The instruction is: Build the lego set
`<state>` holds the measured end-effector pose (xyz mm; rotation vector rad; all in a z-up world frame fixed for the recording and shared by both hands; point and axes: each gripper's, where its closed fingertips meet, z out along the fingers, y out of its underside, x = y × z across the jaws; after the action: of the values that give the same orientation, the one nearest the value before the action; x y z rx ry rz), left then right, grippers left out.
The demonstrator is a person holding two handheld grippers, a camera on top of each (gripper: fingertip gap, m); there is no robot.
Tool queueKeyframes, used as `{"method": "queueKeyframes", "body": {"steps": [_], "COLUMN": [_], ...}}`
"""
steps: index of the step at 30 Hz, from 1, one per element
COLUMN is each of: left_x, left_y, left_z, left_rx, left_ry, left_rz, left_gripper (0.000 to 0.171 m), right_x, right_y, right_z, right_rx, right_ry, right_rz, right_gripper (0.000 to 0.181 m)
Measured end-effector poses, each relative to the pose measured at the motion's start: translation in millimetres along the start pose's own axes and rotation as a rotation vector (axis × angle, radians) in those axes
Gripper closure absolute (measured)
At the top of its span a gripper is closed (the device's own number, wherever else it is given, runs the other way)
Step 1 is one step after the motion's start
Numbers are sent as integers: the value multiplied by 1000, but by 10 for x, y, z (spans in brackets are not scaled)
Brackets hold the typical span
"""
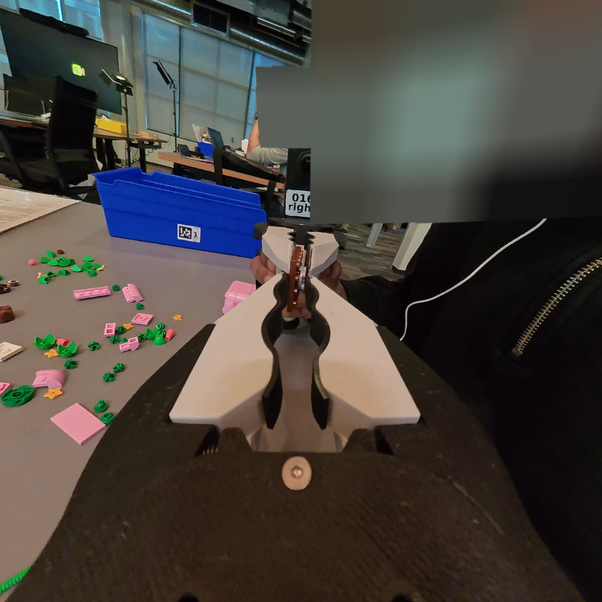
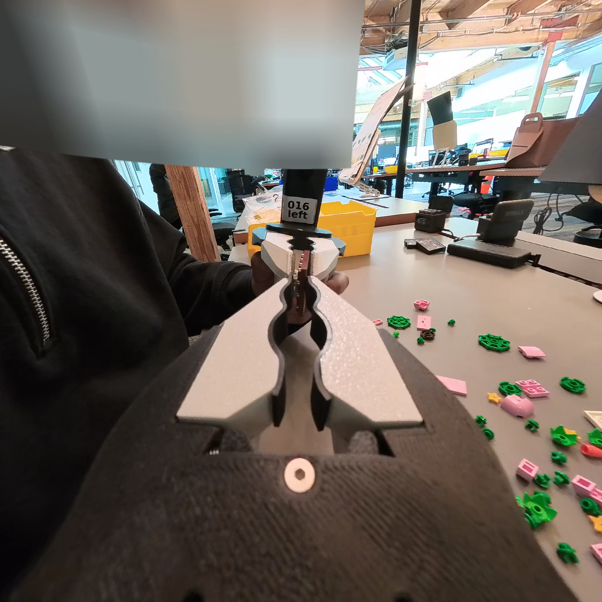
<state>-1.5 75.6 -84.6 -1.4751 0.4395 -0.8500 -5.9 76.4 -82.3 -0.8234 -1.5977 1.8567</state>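
1. held up over the near edge of the grey table [image 1: 202,260], tip to tip: left gripper [image 1: 294,293] and right gripper [image 2: 298,293], both pinching one small stack of plates between them.
2. the stack: a brown plate [image 1: 294,280] with a light grey plate [image 1: 303,277] pressed against its face, seen edge-on; same pair in the right wrist view, brown plate [image 2: 303,286] one side, grey plate [image 2: 294,277] the other.
3. left fingers clenched on the stack's nearer end; right fingers clenched on the far end, as seen from the left wrist.
4. long axis of the stack running straight along both finger lines, from one gripper into the other, standing on edge rather than flat.
5. neither hand nearer: stack shared midway. likely a press-together or a hand-over; cannot tell which.
6. coming move probably a squeeze across the thin faces, so studs seat; risk of the plates shearing apart if either wrist twists.
7. left of the stack, on the table: loose green pieces [image 1: 65,264], pink pieces [image 1: 91,292], a pink tile [image 1: 78,422]; beyond them a blue bin [image 1: 182,208].
8. beyond the stack in the right wrist view: a yellow bin [image 2: 351,224].
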Motion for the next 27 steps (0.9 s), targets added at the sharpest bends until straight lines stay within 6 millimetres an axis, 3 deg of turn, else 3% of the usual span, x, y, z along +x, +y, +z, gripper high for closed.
{"method": "queueKeyframes", "body": {"steps": [27], "left_x": [50], "left_y": [3], "left_z": [14], "left_rx": [-10], "left_ry": [38], "left_rz": [-3], "left_gripper": [169], "right_x": [-39], "right_y": [-27], "right_z": [-2], "right_rx": [26], "right_ry": [-39], "right_rz": [34], "right_gripper": [176]}}
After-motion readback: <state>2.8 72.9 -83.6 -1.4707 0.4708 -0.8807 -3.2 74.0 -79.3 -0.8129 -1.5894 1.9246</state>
